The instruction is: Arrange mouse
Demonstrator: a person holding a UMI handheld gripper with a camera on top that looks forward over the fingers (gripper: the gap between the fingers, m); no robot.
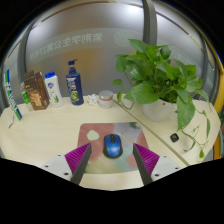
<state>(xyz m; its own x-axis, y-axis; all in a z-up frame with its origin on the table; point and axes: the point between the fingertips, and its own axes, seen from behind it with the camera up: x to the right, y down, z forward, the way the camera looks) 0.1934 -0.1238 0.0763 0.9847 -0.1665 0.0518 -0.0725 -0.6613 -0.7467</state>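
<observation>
A blue computer mouse [112, 147] rests on a small pastel mouse mat [110, 135] on the pale desk [45, 135]. My gripper [112, 160] is open. Its two fingers with magenta pads [78, 156] stand either side of the mouse, with a gap at each side. The mouse lies between the fingertips and a little ahead of them, its nose pointing away from me.
A large green potted plant [160, 78] stands at the right. Several bottles and tubes [50, 88] line the back left, with a small round tin [105, 98] near the middle. A small dark object [174, 137] and a cable lie right of the mat.
</observation>
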